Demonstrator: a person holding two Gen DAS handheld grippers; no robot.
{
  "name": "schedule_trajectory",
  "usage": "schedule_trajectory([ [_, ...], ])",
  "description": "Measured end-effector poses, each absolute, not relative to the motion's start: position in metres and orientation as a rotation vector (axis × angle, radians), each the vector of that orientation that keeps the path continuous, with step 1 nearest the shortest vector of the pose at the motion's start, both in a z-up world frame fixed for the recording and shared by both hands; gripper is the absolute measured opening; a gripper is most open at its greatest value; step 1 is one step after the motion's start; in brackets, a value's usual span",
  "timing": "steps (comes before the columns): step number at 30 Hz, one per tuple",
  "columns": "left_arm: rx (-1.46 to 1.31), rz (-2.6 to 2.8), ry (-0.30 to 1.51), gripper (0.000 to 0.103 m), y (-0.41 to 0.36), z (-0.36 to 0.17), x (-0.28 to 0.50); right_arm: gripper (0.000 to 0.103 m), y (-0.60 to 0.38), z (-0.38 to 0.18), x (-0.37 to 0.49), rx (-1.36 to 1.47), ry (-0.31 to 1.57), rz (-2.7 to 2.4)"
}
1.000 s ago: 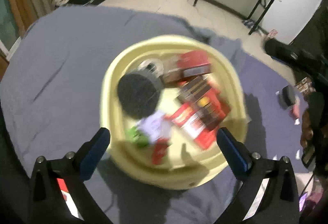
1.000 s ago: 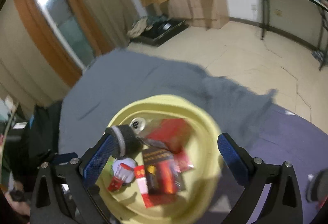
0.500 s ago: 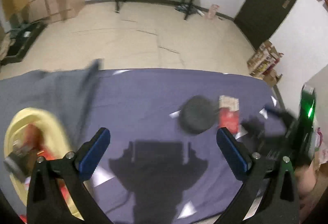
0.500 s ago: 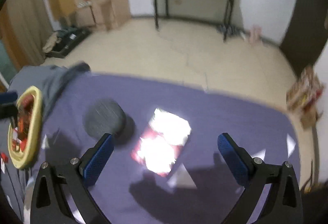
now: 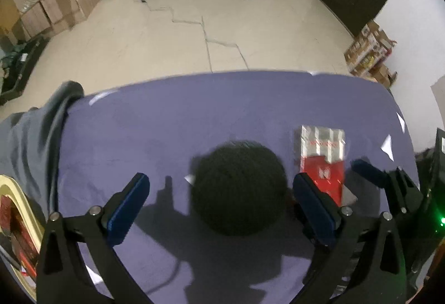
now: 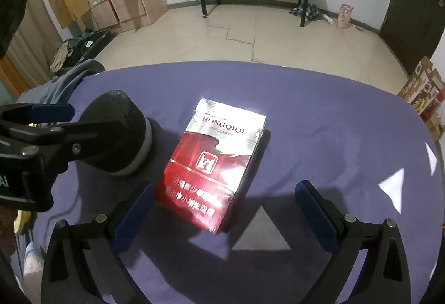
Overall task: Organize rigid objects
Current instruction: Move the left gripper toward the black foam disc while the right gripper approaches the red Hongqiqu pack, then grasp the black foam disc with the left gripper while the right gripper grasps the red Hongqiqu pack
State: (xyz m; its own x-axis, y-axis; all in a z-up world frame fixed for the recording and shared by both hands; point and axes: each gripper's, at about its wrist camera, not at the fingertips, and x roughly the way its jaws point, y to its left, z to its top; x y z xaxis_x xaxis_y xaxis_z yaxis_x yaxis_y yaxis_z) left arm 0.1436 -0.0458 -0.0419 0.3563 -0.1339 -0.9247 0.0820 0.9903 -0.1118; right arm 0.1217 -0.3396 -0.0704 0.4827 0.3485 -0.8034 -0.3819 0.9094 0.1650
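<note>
Grippers hang wide open over the purple cloth (image 6: 319, 120), each lined up on its own item and holding nothing; the left gripper (image 5: 219, 201) straddles the black disc (image 5: 239, 187), the right gripper (image 6: 222, 206) sits just short of the red pack (image 6: 214, 162), whose near end lies between the blue pads (image 6: 314, 217). Both items lie flat on the cloth, close beside each other; the yellow basin (image 5: 16, 198), already holding red boxes, shows at the far left edge of the left view, well apart from them.

The step in hand looks like a paired pick-up; to do it well, each gripper should drop until its pads flank the item's sides, then close squarely; the pack is skewed, so the right gripper wants a slight twist to meet its long edges; the disc is broad and nearly fills the left jaws, so centring matters.

Both tools point forward and down at a shallow tilt, side by side, the left one's finger crossing in front of the disc in the right view.
</note>
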Motion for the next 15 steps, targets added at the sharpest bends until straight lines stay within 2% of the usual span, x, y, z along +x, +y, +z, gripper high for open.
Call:
schedule_trajectory([
  [2,-0.047,-0.120,1.172,0.100,-0.043,-0.043,0.146,0.103,-0.337,-0.071,0.123,-0.027,0.963,0.444],
  [4,-0.076,-0.130,1.182,0.090,-0.038,-0.047,0.148,0.103,-0.333,-0.077,0.126,-0.038,0.964,0.435],
  [7,-0.126,-0.181,1.189,0.070,-0.039,-0.052,0.148,0.102,-0.334,-0.073,0.123,0.005,0.946,0.428],
  [11,-0.112,-0.216,1.179,0.066,-0.050,-0.049,0.147,0.102,-0.333,-0.076,0.120,0.026,0.942,0.427],
  [14,-0.109,-0.227,1.179,0.050,-0.048,-0.046,0.147,0.102,-0.328,-0.085,0.127,-0.033,0.982,0.382],
  [15,-0.119,-0.223,1.185,0.041,-0.044,-0.045,0.147,0.100,-0.327,-0.087,0.129,-0.038,0.990,0.377],
])
